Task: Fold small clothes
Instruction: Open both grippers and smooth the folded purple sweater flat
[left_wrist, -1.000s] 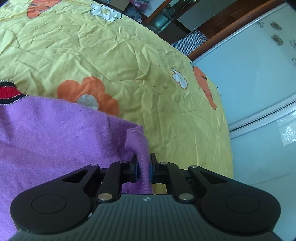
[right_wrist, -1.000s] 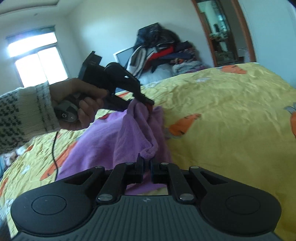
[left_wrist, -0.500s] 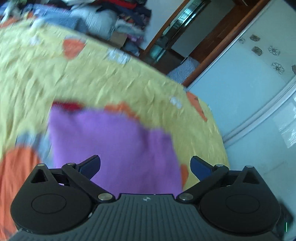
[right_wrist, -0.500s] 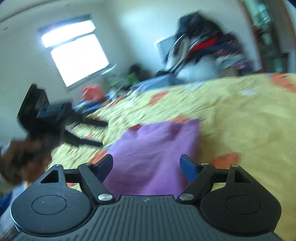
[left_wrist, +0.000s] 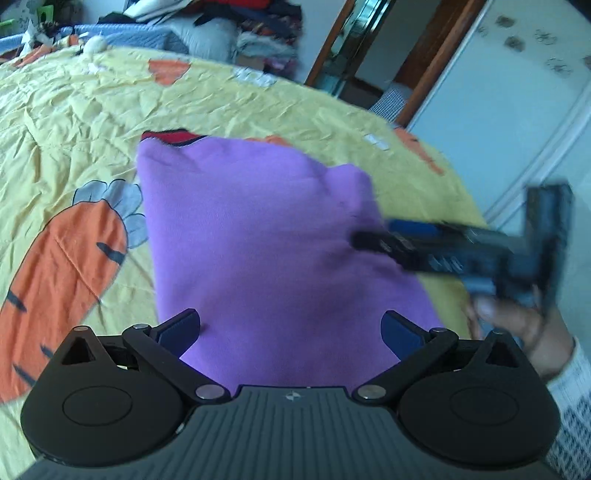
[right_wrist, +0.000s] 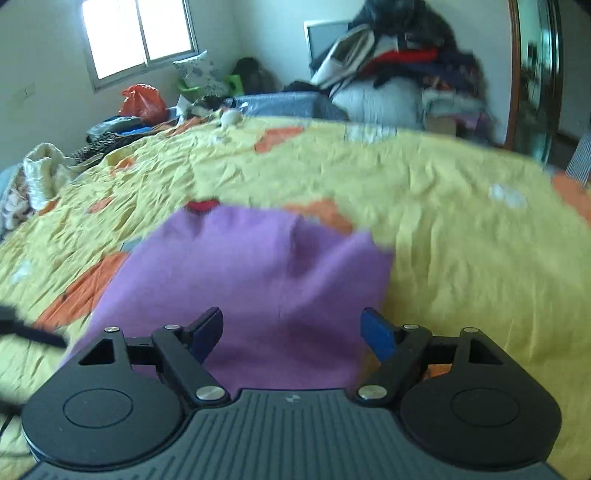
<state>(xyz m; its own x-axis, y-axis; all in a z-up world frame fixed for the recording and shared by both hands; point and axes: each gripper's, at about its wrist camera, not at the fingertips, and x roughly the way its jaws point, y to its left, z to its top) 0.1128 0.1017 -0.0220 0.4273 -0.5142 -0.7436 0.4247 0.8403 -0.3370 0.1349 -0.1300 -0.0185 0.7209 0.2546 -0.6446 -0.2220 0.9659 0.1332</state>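
A purple garment (left_wrist: 266, 243) lies folded flat on the yellow bedspread (left_wrist: 74, 110), a red collar (left_wrist: 166, 136) showing at its far end. My left gripper (left_wrist: 290, 330) hovers open over its near edge, holding nothing. The right wrist view shows the same purple garment (right_wrist: 251, 273), with my right gripper (right_wrist: 293, 332) open above its near part. In the left wrist view, the right gripper (left_wrist: 373, 240) reaches in from the right, blurred, over the garment's right edge, held by a hand (left_wrist: 524, 325).
The bedspread (right_wrist: 461, 240) carries orange carrot and flower prints. A pile of clothes (right_wrist: 399, 74) and bedding stands beyond the bed's far side. A window (right_wrist: 140, 33) is at the back left, a doorway (left_wrist: 354, 48) and white wardrobe (left_wrist: 517, 110) to the right.
Both grippers were shut on the purple garment's edge a second ago; they have let go, opened wide and pulled back above it. The garment now lies flat.
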